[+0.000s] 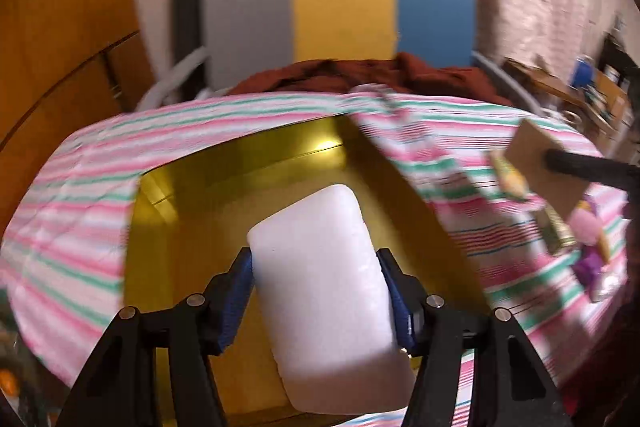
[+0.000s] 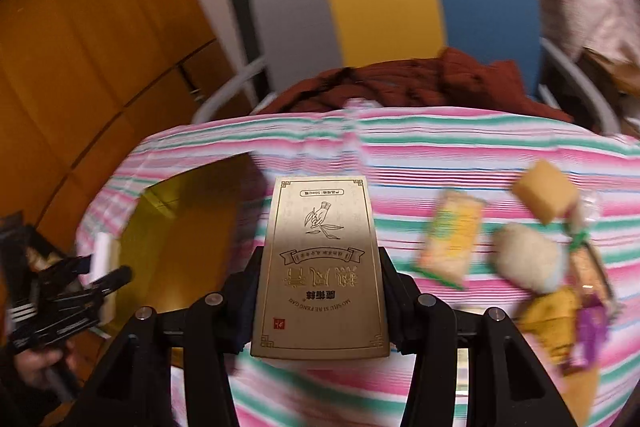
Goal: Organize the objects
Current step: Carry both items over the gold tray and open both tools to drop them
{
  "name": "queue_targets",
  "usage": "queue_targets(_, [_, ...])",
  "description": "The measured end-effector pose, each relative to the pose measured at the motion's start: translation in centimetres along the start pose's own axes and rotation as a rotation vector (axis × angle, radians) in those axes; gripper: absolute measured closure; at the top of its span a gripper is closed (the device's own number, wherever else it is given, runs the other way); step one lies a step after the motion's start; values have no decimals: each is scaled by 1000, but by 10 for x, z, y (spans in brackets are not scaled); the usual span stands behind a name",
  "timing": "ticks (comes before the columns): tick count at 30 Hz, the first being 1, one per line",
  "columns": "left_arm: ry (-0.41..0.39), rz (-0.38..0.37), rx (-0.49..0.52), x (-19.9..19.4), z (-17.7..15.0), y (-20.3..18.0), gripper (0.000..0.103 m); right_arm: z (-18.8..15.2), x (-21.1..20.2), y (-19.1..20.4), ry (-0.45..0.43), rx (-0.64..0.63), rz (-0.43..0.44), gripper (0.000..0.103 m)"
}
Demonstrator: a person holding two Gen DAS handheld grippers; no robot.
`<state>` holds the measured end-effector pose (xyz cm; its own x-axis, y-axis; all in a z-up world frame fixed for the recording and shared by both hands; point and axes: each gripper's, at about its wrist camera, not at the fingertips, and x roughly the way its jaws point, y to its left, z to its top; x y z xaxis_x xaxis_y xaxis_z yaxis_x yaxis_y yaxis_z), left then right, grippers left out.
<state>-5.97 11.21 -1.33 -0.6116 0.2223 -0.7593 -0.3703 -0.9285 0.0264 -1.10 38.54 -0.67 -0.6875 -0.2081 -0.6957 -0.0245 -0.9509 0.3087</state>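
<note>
My left gripper (image 1: 316, 267) is shut on a white soap-like block (image 1: 328, 315), held just above the open gold-yellow box (image 1: 240, 167) on the striped tablecloth. My right gripper (image 2: 320, 267) is shut on a flat gold carton (image 2: 320, 227) printed with a hand drawing and Chinese text, held over the cloth to the right of the gold-yellow box (image 2: 180, 227). In the right wrist view the left gripper (image 2: 92, 279) shows at the lower left with the white block (image 2: 102, 251). The carton (image 1: 536, 163) also appears at the right in the left wrist view.
Loose items lie on the pink-and-green striped cloth (image 2: 400, 147) at the right: a yellow snack packet (image 2: 452, 239), a tan sponge block (image 2: 546, 193), a white fluffy lump (image 2: 528, 255) and a purple wrapper (image 2: 592, 331). A grey-yellow-blue chair (image 1: 344, 7) with brown fabric (image 1: 360, 75) stands behind the table.
</note>
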Motion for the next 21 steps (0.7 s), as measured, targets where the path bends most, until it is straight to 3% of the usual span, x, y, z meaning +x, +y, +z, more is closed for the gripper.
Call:
queue_targets(4, [28,66,-80,2,-17,44,40,-2,22,56,37,-55,77,52])
queue_targets(11, [49,121,-141,1,-45,83,35,-19,80,142,138,-53,167,47])
queue_targets(12, [50,125,-153,0,-49,87,34,-21,87,149,160,-50,196,43])
queue_targets(13, [50,126,-165,-1,-52,91,30,-24,95,155,185,-37,234,28])
queue_targets(14, [45,119,-174,-3,-52,95,28,-27,100,162,207,-19,272,22])
queue_targets(16, [27,109,-191,-9,-56,101,25,-33,104,171,228,-27,309,22])
queue_targets(21, [0,109,-244,-19,-59,119,25,-45,95,175,241,-74,267,22])
